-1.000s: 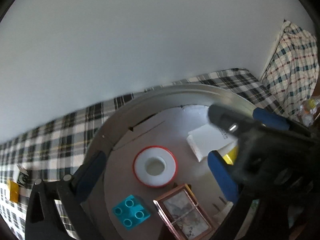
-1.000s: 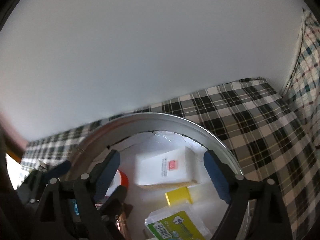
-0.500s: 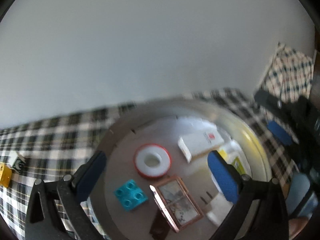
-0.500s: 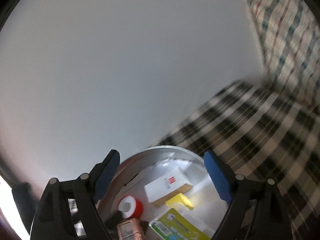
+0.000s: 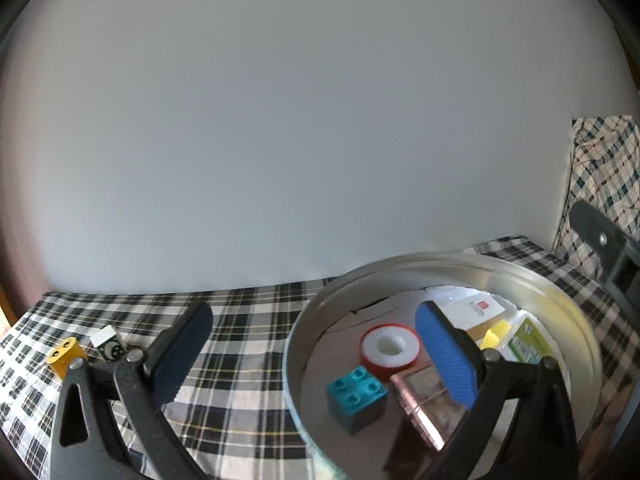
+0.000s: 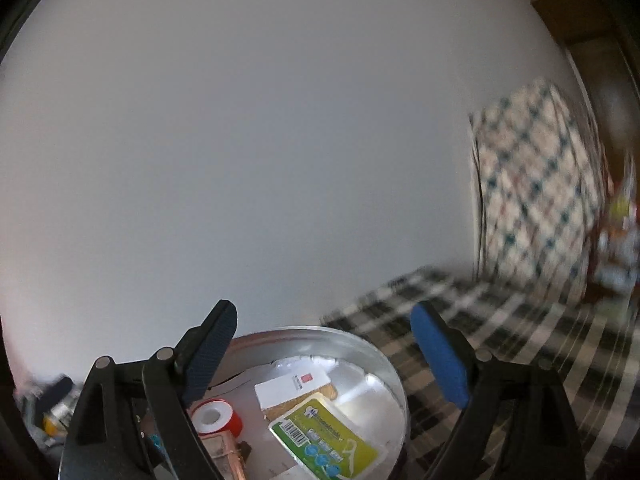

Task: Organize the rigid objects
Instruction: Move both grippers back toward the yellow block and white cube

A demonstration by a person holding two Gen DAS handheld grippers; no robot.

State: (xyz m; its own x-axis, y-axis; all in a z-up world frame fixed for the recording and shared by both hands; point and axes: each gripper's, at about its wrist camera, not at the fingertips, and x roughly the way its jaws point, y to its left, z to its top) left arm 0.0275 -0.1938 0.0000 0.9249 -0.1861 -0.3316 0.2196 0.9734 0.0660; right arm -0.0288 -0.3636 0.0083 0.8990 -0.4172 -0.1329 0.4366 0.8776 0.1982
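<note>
Yellow block on plaid cloth, left of left gripper.

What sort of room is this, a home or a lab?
Most likely a home, perhaps a bedroom. A checked cloth covers the surface below a plain white wall, what may be a matching pillow leans in the corner, and a round metal tin holds household bits.

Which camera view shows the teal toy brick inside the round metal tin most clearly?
The left wrist view: the teal toy brick lies whole in the round metal tin, its studs sharp. In the right wrist view only a teal sliver shows behind a finger.
</note>
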